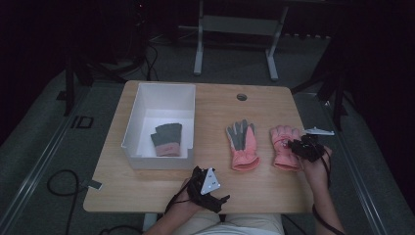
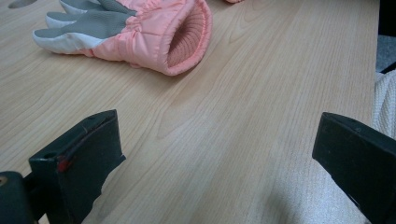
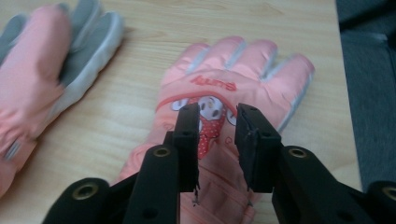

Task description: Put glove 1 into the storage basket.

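While one grey glove (image 1: 167, 139) already lies in the white bin (image 1: 132, 128), two pink gloves are left on the table (image 1: 215, 191), so the sorting looks about a third done. The right gripper (image 3: 215, 125) hovers over the right pink glove (image 3: 233, 93), jaws slightly parted, gripping nothing. The left gripper (image 2: 219, 154) waits wide and empty near the other pink glove (image 2: 140, 32).
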Available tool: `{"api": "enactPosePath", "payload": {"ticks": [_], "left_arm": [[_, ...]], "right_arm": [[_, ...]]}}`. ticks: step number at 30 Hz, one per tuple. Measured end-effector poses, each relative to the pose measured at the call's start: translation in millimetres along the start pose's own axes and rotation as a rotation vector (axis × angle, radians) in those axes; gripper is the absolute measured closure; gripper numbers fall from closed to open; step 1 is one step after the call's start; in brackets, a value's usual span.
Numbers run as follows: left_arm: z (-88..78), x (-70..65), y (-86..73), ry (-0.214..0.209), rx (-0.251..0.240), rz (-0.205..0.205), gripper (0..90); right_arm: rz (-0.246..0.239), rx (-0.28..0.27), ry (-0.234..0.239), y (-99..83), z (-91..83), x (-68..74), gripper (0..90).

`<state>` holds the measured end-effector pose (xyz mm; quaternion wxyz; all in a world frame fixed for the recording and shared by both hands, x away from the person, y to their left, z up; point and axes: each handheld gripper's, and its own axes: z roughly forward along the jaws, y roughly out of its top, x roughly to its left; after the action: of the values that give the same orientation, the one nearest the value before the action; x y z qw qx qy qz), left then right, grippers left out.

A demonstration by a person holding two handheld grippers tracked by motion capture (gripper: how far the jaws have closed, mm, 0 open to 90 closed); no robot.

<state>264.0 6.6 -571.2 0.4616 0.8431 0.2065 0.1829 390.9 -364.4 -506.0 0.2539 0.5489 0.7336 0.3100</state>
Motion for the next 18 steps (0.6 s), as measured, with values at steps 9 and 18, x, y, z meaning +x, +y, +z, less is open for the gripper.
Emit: {"api": "enactPosePath", "payload": {"ticks": [9,18], "left_arm": [[-0.4,-0.5,0.8,0.007,-0.001,0.004,1.1],[0.3,-1.2,0.0,0.006,-0.001,-0.002,1.1]], "right_arm": [[-0.154,0.073,0.056,3.5,0.2,-0.8,61.5],[-0.071,0.099,0.018,-6.3,23.1,-5.9,68.7]]}}
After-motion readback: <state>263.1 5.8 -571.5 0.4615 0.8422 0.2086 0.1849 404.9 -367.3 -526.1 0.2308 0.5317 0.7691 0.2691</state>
